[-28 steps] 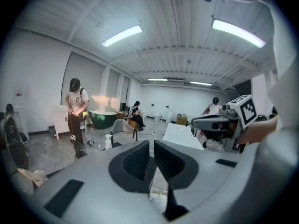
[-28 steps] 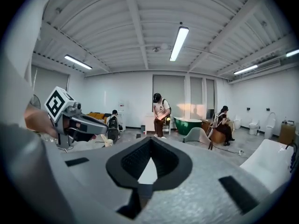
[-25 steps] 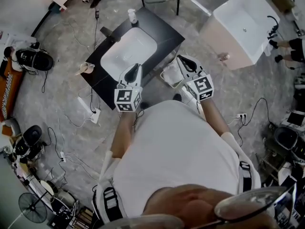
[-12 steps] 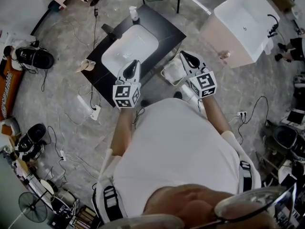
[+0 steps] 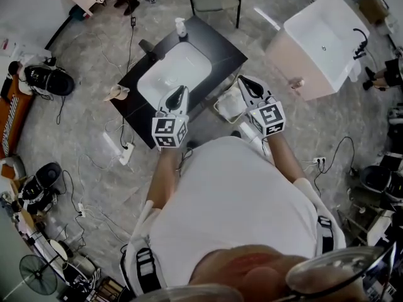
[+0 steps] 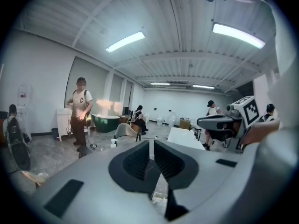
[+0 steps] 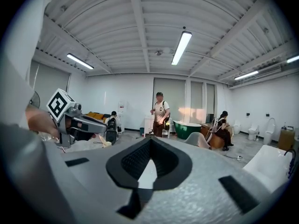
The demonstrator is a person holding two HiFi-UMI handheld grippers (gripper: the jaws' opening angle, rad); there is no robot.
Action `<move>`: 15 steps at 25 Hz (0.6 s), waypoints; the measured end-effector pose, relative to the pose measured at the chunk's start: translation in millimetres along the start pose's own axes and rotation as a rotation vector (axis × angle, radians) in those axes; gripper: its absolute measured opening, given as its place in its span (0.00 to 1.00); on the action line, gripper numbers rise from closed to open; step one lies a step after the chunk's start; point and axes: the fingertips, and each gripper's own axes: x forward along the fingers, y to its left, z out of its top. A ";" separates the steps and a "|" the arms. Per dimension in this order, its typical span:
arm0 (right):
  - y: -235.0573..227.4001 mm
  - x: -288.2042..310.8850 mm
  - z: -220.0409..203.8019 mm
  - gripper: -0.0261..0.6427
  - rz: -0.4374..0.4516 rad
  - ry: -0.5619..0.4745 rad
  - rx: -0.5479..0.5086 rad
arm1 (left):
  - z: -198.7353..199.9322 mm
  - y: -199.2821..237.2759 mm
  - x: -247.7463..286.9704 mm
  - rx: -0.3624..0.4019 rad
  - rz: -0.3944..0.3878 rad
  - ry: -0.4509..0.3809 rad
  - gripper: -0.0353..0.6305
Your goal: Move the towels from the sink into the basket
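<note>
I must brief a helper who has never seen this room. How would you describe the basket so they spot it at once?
Find the black counter with the white sink in the middle of the floor. The basket sits on the floor beside the counter's near edge, toward its right end. It is small and pale, unlike the big white tub farther right.

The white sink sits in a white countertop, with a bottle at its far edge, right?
Not quite: the head view shows a black countertop. The sink is white, with the bottle at the far edge.
</note>
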 end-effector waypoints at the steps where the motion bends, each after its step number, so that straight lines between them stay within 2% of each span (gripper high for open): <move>1: -0.9 0.0 1.4 0.03 -0.002 -0.001 -0.001 | 0.5 0.3 0.1 -0.003 0.001 -0.001 0.10; 15: -10.4 0.2 4.1 0.03 -0.016 -0.001 -0.002 | 5.2 -3.5 8.1 -0.009 -0.010 -0.009 0.10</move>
